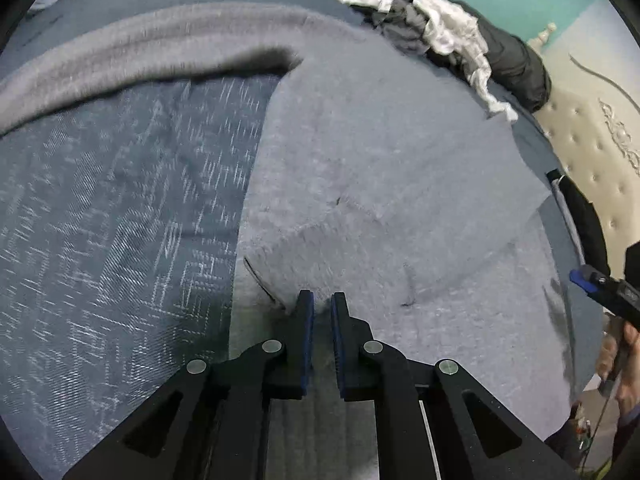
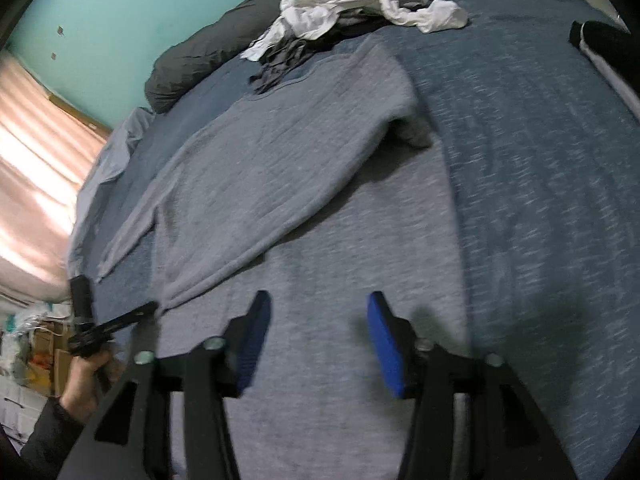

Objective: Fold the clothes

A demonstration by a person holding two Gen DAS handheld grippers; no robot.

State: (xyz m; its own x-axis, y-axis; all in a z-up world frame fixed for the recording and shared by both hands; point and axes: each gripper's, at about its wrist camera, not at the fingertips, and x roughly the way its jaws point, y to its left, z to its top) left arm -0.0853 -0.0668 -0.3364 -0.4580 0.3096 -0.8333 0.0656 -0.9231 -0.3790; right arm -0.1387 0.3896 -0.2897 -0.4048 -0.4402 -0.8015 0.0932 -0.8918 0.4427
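A grey sweater (image 2: 280, 168) lies spread on the blue bedspread (image 2: 540, 160), its long axis running away from the person toward a pile of white and dark clothes (image 2: 352, 4) at the far side of the bed. One sleeve (image 2: 128, 228) stretches out to the left. The body is partly folded over itself, with a raised edge casting a shadow on the layer beneath.

The left gripper (image 1: 322, 308) sits low over the near part of the sweater, jaws almost together; it seems to pinch a fold of the knit, though blur makes that hard to confirm. The right gripper (image 2: 316, 320) hangs over the sweater's near right part with jaws apart and nothing pressed between them.
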